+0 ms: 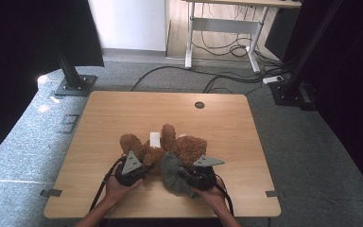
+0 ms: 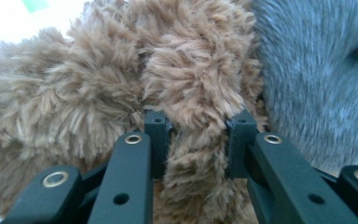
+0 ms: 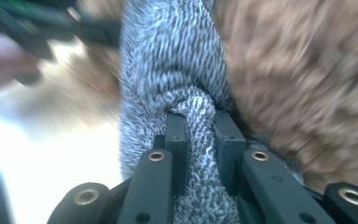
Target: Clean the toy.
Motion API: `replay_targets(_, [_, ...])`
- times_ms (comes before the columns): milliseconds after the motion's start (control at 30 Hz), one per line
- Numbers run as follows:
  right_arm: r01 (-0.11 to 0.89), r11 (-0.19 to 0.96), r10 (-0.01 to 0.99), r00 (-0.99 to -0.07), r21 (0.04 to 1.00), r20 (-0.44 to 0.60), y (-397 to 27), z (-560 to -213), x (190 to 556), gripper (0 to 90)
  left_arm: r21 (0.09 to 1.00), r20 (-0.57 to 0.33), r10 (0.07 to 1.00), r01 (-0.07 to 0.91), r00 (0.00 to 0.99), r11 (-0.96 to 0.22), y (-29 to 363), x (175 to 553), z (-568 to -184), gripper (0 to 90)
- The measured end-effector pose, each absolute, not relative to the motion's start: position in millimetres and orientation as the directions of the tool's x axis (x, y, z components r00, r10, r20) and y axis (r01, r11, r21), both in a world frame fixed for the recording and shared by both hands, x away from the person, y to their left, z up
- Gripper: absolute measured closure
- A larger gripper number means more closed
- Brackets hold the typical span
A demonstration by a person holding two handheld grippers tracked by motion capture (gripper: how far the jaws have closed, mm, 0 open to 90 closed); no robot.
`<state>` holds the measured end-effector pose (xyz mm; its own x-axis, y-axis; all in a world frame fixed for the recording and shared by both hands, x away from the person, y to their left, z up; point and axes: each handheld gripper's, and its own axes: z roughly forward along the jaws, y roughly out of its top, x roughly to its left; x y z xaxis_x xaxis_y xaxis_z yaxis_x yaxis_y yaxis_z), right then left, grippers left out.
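Observation:
A brown plush teddy bear (image 1: 179, 146) lies on the wooden table (image 1: 113, 113), with a grey knitted cloth (image 1: 171, 174) at its near side. My left gripper (image 1: 139, 165) is shut on a limb of the brown bear (image 2: 191, 93); its black pads (image 2: 157, 135) squeeze the fur from both sides. In the right gripper view the grey cloth (image 3: 177, 70) rises in front of the brown fur (image 3: 307, 93). My right gripper (image 1: 185, 175) is shut on a bunched fold of that cloth, pinched between its pads (image 3: 177, 135).
A small white tag (image 1: 155, 139) lies on the bear. A dark round hole (image 1: 199, 105) sits near the table's far edge. Black stands (image 1: 73, 80) and cables (image 1: 227, 78) are on the floor beyond the table, with a white desk frame (image 1: 222, 28) farther back.

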<state>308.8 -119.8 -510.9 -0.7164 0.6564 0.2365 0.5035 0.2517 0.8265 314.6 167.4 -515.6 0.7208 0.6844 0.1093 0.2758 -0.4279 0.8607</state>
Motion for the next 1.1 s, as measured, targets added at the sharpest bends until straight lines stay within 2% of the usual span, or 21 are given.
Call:
replay_targets(100, [0.461,0.233,0.644,-0.733,0.856,0.220,-119.7,-494.6,304.2,79.3,0.860,0.103,0.682,0.280,0.724,-0.427,167.4,309.1,-517.5,68.6])
replay_targets(167, [0.393,0.212,0.620,-0.762,0.895,0.188,-109.5,-469.0,306.2,79.3,0.857,0.106,0.679,0.279,0.727,-0.433,167.2,305.2,-518.6,68.7])
replay_targets(200, [0.393,0.212,0.620,-0.762,0.895,0.188,-109.5,-469.0,306.2,79.3,0.857,0.106,0.679,0.279,0.727,-0.433,167.2,305.2,-518.6,68.7])
replay_targets(300, [0.325,0.195,0.596,-0.789,0.925,0.152,-82.6,-438.5,320.5,79.4,0.858,0.103,0.680,0.281,0.726,-0.430,167.6,302.4,-519.5,68.7])
replay_targets(433, [0.331,0.213,0.604,-0.784,0.919,0.143,-58.4,-429.5,340.0,79.3,0.859,0.100,0.681,0.283,0.725,-0.427,168.4,301.5,-520.0,68.8])
replay_targets(567, [0.386,0.262,0.660,-0.740,0.884,0.128,-33.6,-443.7,369.4,78.9,0.858,0.090,0.685,0.293,0.722,-0.422,170.6,301.2,-520.6,68.9])
replay_targets(800, [0.400,0.254,0.709,-0.696,0.881,0.112,-48.7,-448.2,373.1,79.0,0.859,0.091,0.686,0.292,0.722,-0.421,169.2,300.7,-520.9,69.1])
replay_targets(1100, [0.414,0.193,0.782,-0.613,0.890,0.116,-103.0,-449.2,366.9,79.2,0.859,0.085,0.686,0.296,0.723,-0.418,168.2,300.7,-521.1,69.1])
